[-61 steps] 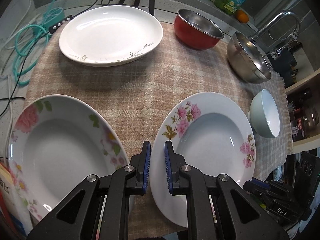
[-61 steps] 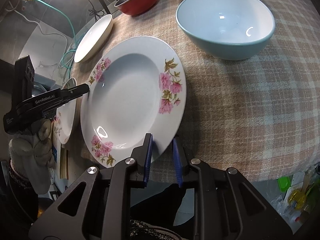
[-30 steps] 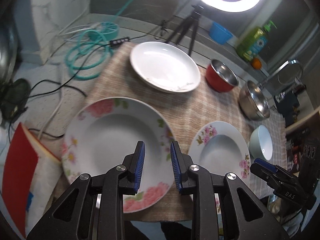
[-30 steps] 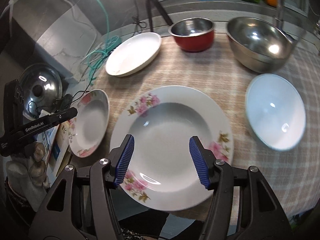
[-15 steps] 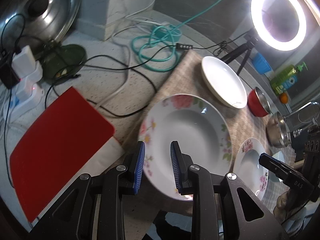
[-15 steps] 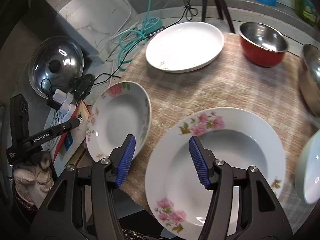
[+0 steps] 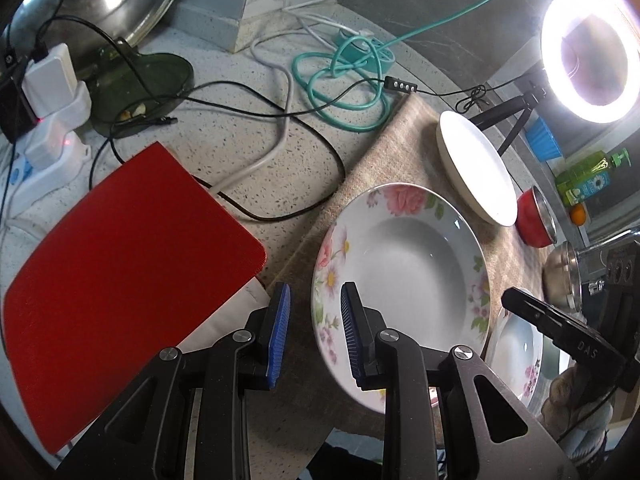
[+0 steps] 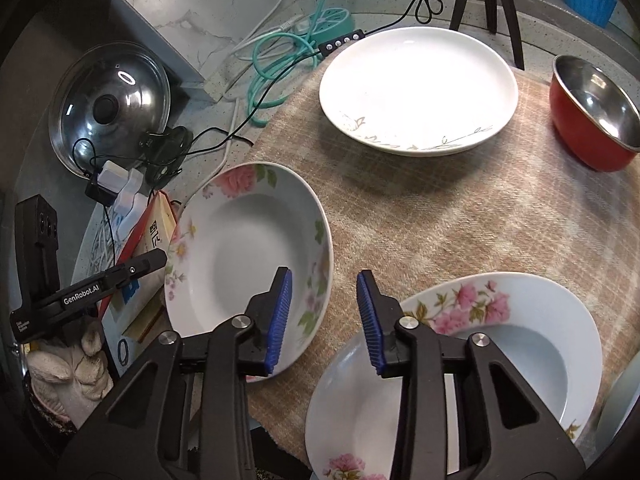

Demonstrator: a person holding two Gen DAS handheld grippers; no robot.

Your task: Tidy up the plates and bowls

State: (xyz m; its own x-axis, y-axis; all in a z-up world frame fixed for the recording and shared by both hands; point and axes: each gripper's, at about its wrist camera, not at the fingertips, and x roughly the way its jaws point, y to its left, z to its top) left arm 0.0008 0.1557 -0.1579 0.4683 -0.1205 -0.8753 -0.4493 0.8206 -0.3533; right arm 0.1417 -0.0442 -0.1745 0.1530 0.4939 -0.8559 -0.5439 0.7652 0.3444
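Note:
A deep floral plate (image 7: pixel 404 272) (image 8: pixel 244 252) lies at the left end of the checked cloth (image 8: pixel 460 220). My left gripper (image 7: pixel 314 334) hovers over its left rim, pads a little apart and empty; its finger shows beside that rim in the right wrist view. My right gripper (image 8: pixel 325 318) hangs over the plate's right rim, its jaws closing. The rim lies between the pads and they do not press on it. A second floral plate (image 8: pixel 504 364) (image 7: pixel 520 356) sits just to the right.
A plain white plate (image 8: pixel 418 88), a red bowl (image 8: pixel 592 116) and a steel bowl (image 7: pixel 560 276) stand further back. Left of the cloth lie a red book (image 7: pixel 120 280), cables (image 7: pixel 348 80), chargers and a pot lid (image 8: pixel 108 108). A ring light (image 7: pixel 592 56) glares.
Both grippers swung left, from the right floral plate to the left one. The right gripper's pads came much closer together. The left gripper's gap stayed the same.

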